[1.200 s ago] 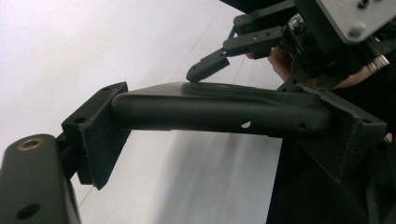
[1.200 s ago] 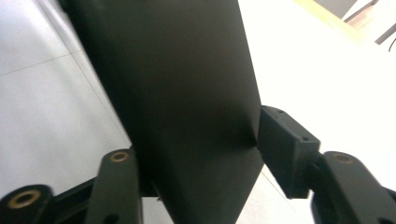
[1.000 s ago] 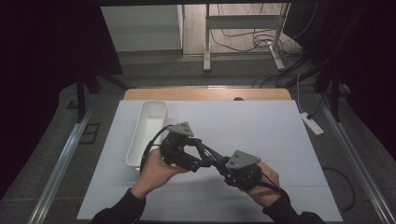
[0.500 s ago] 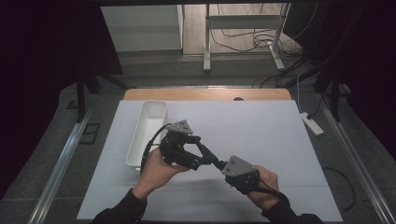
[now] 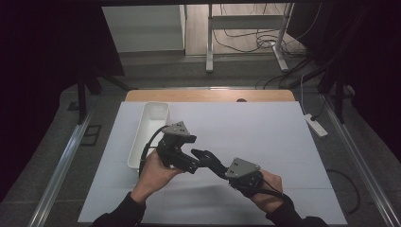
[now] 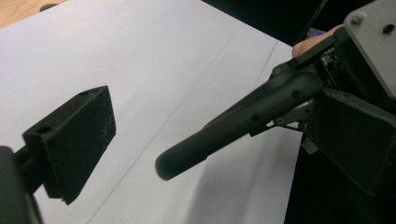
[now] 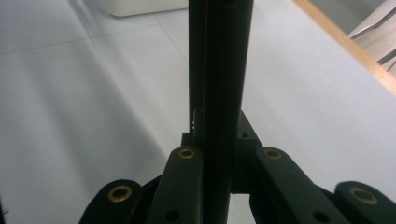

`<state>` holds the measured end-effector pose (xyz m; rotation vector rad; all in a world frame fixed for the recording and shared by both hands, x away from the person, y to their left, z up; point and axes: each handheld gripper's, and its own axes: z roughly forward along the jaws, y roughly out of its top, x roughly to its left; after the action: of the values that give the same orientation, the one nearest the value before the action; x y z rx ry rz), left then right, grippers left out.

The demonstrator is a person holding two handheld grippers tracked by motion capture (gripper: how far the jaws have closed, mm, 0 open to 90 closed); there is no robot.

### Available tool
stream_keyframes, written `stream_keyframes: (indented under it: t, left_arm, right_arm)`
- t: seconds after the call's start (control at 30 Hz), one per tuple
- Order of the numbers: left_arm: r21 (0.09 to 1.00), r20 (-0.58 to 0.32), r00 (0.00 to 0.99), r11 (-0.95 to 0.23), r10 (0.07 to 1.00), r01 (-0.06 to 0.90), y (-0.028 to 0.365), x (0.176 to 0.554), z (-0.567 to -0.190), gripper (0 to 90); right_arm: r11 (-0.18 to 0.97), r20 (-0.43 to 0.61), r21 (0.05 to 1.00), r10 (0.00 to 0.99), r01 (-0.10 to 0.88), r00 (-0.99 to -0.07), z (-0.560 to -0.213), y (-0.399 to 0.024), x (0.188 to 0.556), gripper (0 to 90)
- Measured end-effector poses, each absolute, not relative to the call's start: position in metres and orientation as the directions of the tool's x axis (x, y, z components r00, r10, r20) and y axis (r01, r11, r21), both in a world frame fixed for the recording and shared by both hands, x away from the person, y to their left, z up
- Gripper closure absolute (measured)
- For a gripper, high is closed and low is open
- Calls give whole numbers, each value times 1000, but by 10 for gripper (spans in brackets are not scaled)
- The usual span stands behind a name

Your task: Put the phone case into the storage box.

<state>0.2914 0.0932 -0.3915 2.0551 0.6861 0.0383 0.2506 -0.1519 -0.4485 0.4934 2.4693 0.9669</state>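
Right claw (image 5: 201, 154) closed, pointing between open left claw (image 5: 189, 165)

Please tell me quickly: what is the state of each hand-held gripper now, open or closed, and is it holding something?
Left hand-held gripper: open, jaws have just been opening, holding nothing.
Right hand-held gripper: closed, jaws pressed together, nothing between them.

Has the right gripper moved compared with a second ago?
Yes. In the high view the right gripper, jaws together, has slid toward the table's near edge and right; its grey plate sits farther from the white tray.
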Motion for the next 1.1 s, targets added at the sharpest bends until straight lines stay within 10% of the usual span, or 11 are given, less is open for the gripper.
stream_keyframes:
  t: [1.1]
  left_arm:
    - [833,-197,890,-408,412,373,117,278,-414,0]
  right_arm:
    - [555,93,773,381,308,-920,-449,-184,266,853]
